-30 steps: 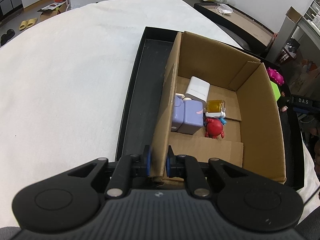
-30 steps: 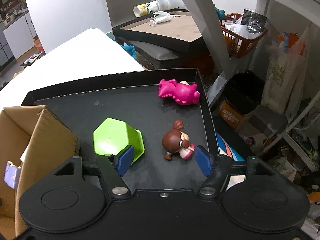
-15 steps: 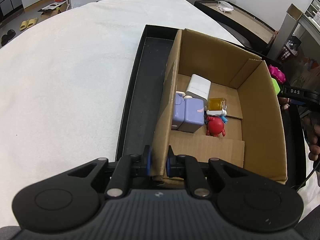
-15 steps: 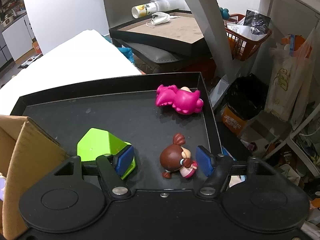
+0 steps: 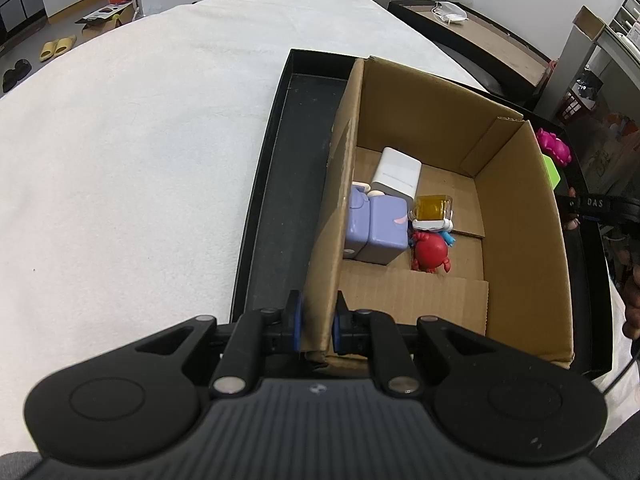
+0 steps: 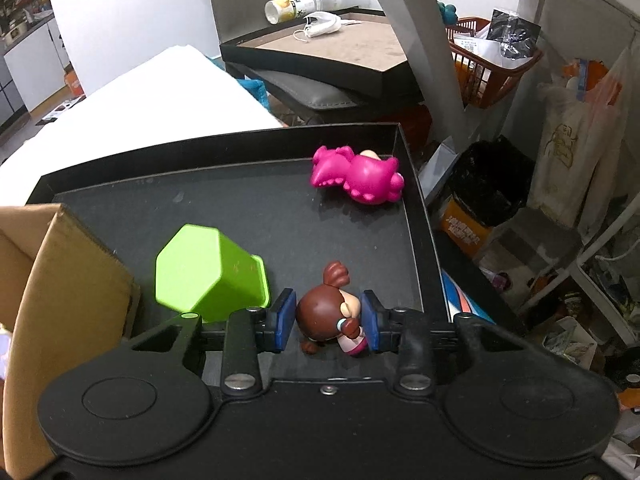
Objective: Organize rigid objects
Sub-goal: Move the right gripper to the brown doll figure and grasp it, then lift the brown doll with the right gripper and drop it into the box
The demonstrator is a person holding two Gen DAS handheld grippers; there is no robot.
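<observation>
The left gripper [image 5: 316, 322] is clenched on the near left wall of the cardboard box [image 5: 520, 216], which sits in the black tray [image 5: 280, 176] and holds a purple cube toy [image 5: 378, 228], a white block [image 5: 396, 176] and a red figurine [image 5: 431, 251]. The right gripper [image 6: 327, 317] is grasping the brown-haired doll figurine [image 6: 325, 312] at the tray's near right, beside a green hexagonal cup [image 6: 208, 274] lying on its side; a pink dinosaur toy [image 6: 358, 180] lies in the far right corner.

Even, bright indoor light falls from overhead; both my views are sharp, with no motion blur. The white bedding [image 5: 132, 168] left of my left gripper [image 5: 316, 322] is nearly washed out. Soft shadows sit under the toys. Fisheye bending curves everything near the edges.
</observation>
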